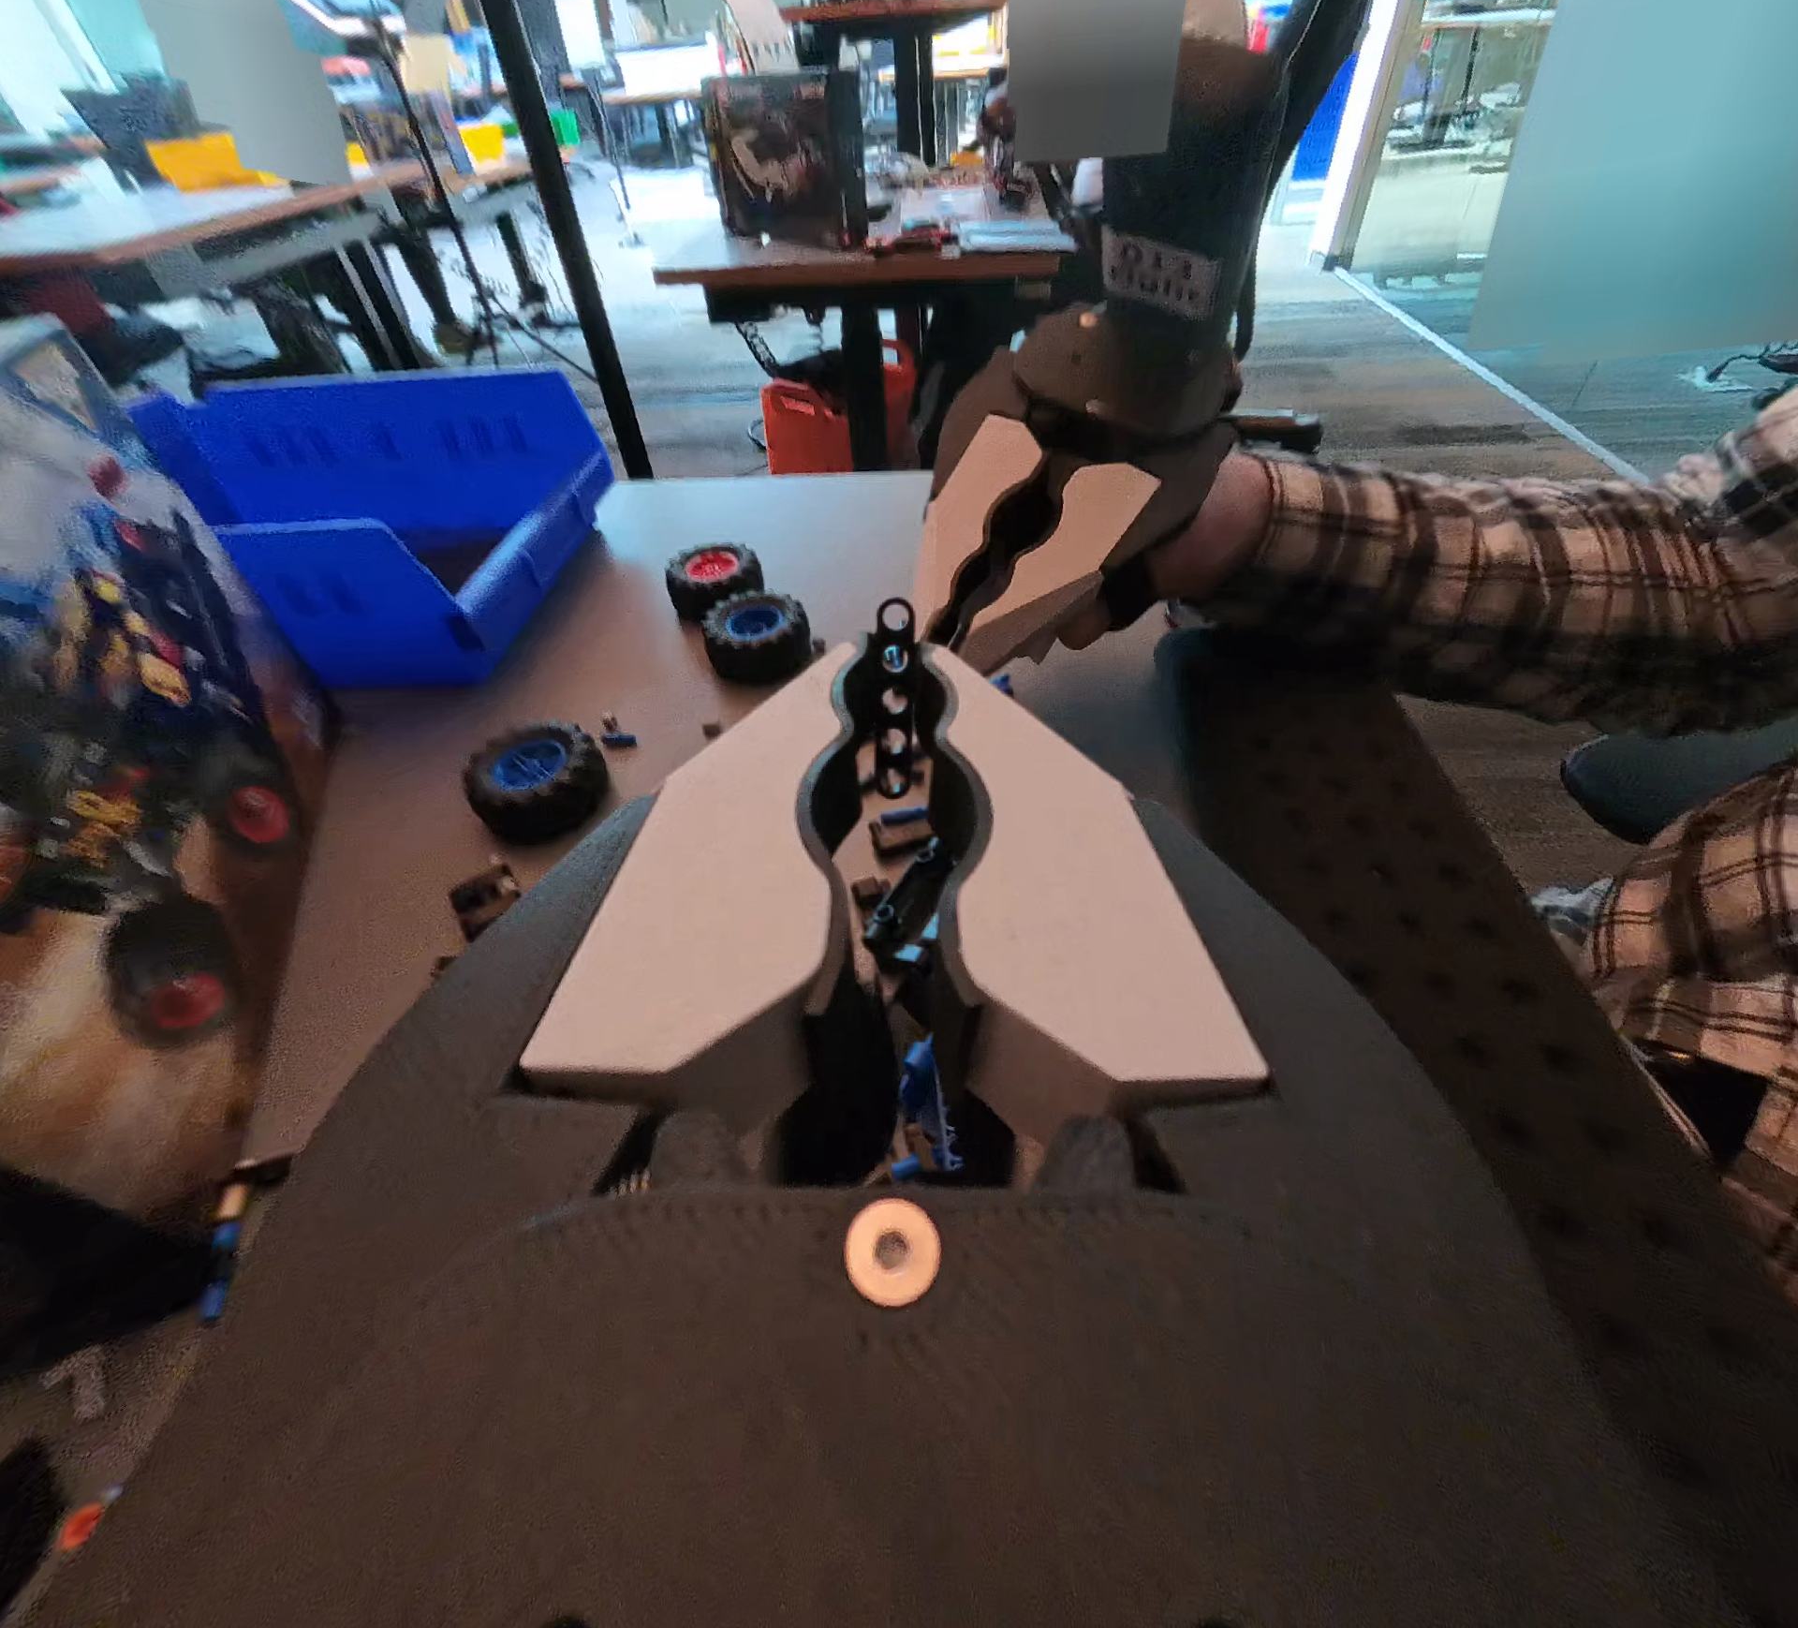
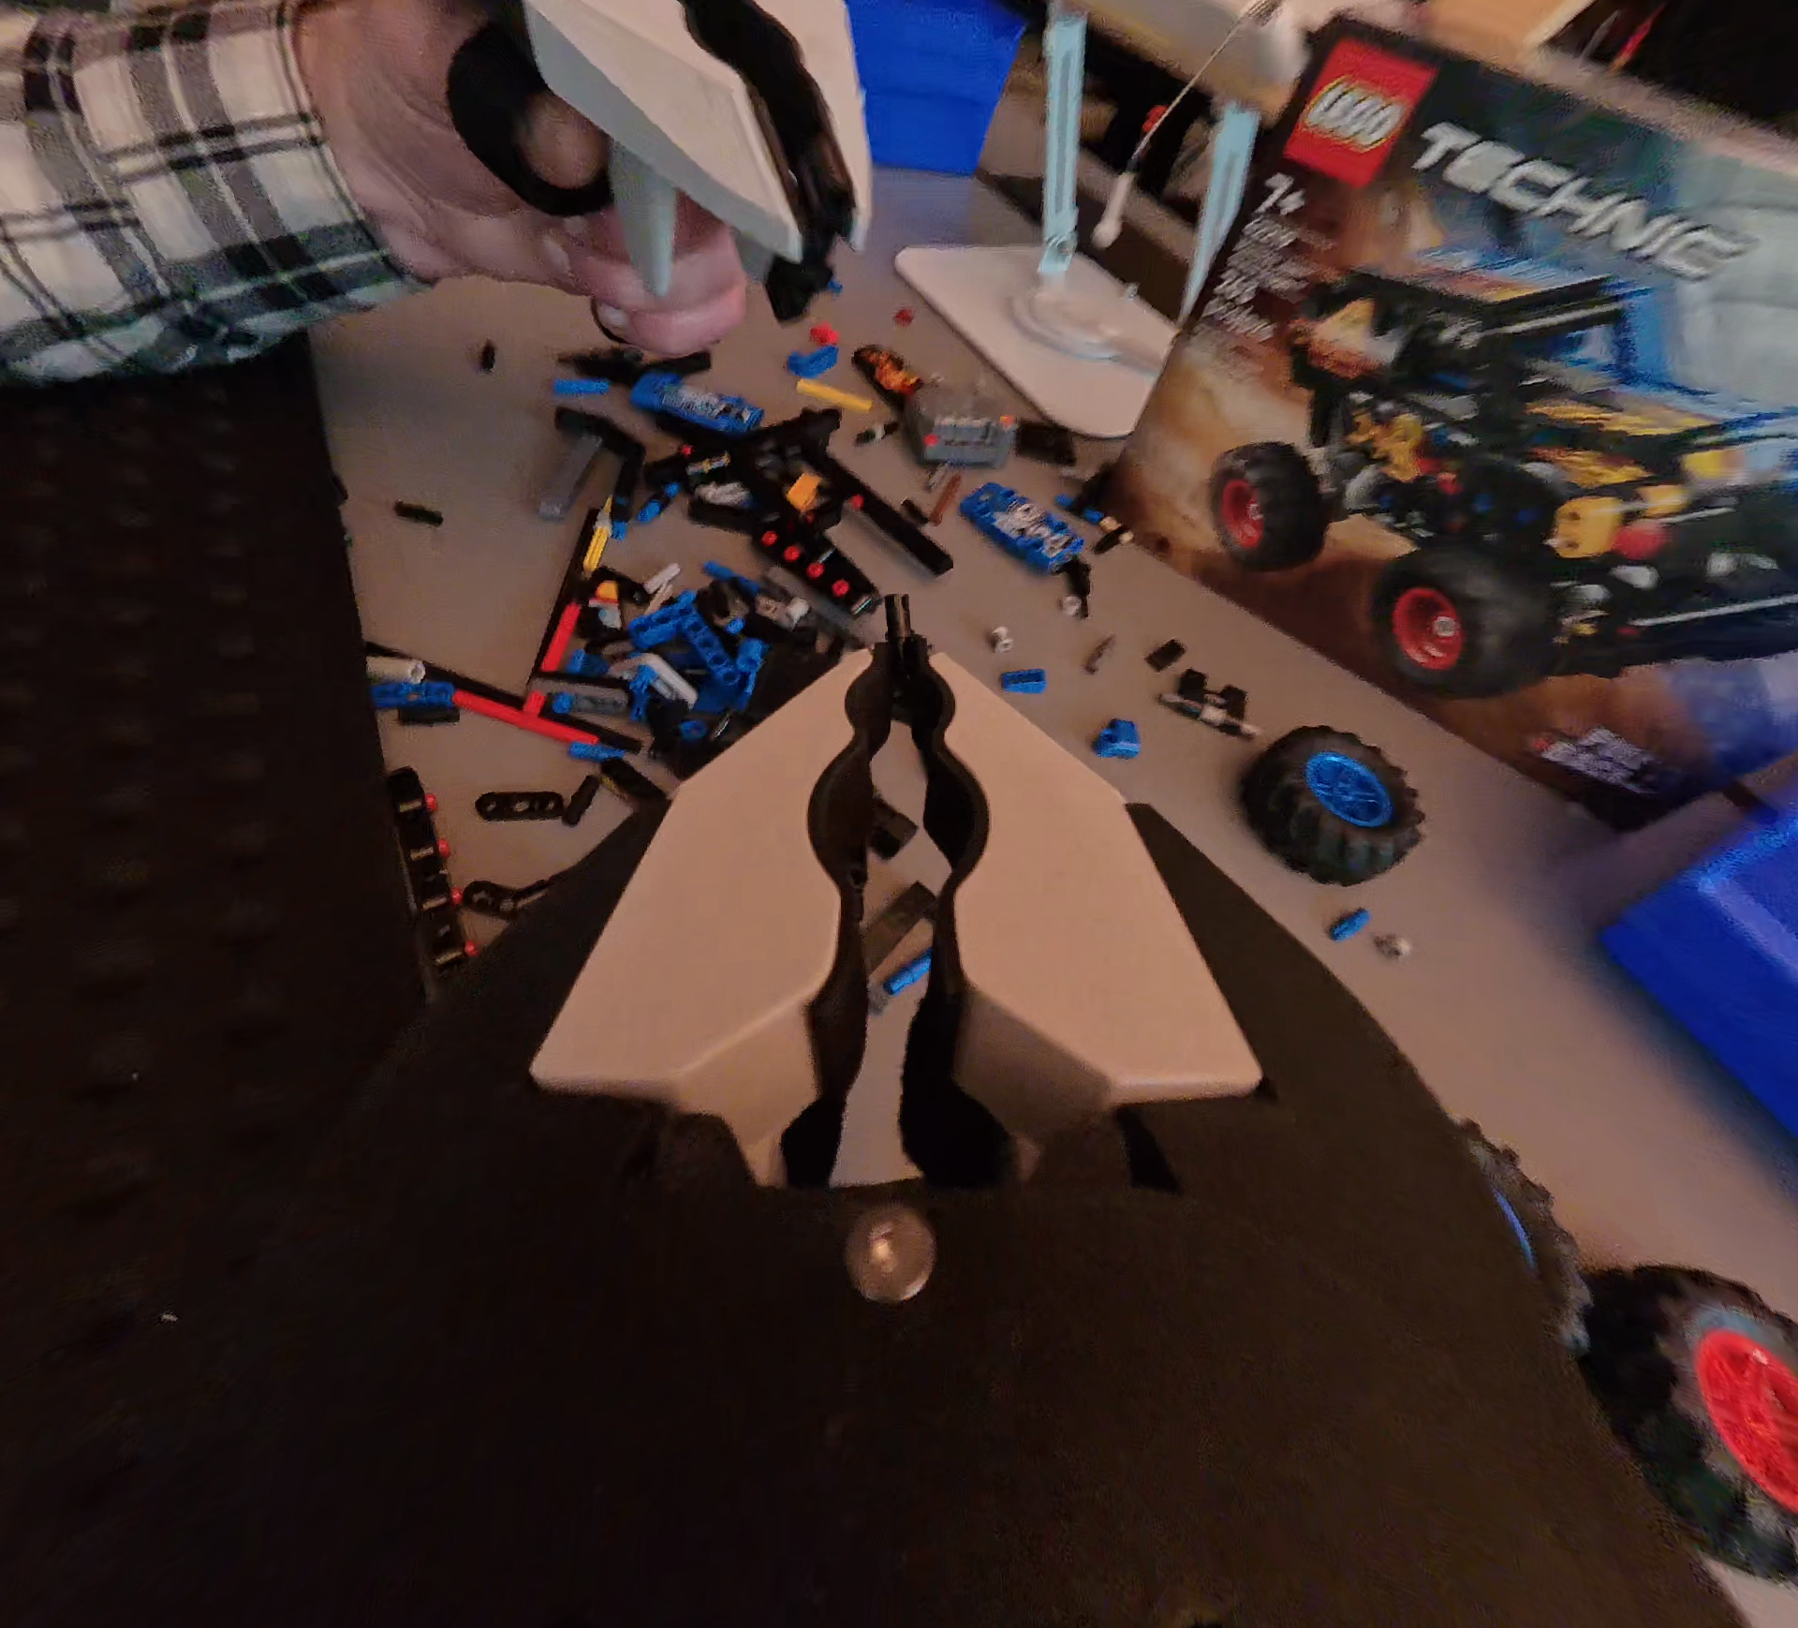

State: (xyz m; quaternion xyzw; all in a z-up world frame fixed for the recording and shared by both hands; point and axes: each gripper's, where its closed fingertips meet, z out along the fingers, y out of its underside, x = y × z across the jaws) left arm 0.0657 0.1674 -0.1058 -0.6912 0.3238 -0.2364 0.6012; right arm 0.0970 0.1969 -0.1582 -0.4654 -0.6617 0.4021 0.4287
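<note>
My left gripper is shut on a black beam with a row of holes, whose end sticks out past the fingertips. My right gripper is shut on a small black pin. In the left wrist view the right gripper, held by a hand in a plaid sleeve, has its tips right next to the beam's end. In the right wrist view the left gripper hangs at the upper left with a black piece between its tips, above a pile of loose black, blue and red parts.
A blue bin stands at the back left of the grey table. Three loose wheels lie near it. A printed toy box and a white stand stand behind the parts. A dark perforated mat covers the table's near side. The gap from one gripper's tips to the other's is roughly 8 cm.
</note>
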